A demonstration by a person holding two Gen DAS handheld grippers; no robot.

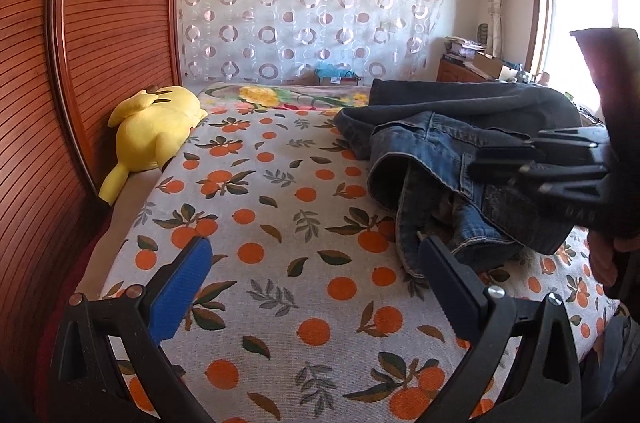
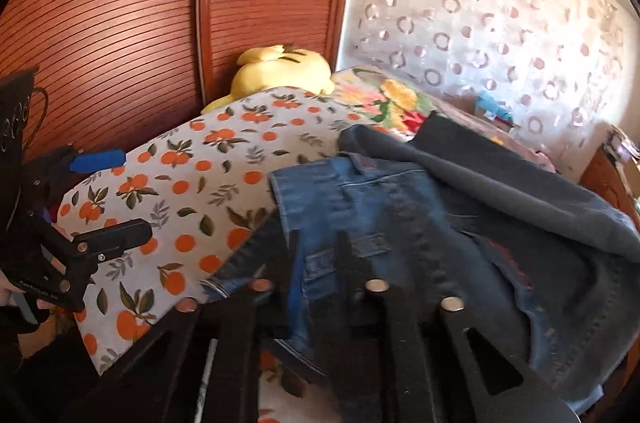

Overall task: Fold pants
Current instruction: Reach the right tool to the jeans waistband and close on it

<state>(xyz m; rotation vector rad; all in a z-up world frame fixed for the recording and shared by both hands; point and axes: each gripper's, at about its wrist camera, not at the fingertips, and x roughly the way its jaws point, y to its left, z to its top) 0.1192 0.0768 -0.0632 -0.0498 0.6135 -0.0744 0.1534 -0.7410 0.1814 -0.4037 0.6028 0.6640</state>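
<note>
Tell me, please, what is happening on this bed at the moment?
A person with a gripper in each hand is starting to fold pants on a bed with an orange-print sheet. The blue jeans lie crumpled, with a darker garment draped partly over them. The right gripper is over the jeans, fingers close together on the denim, though whether it has truly gripped is unclear. The left gripper is open above the bare sheet, holding nothing. A yellow plush toy lies by the wooden wall.
</note>
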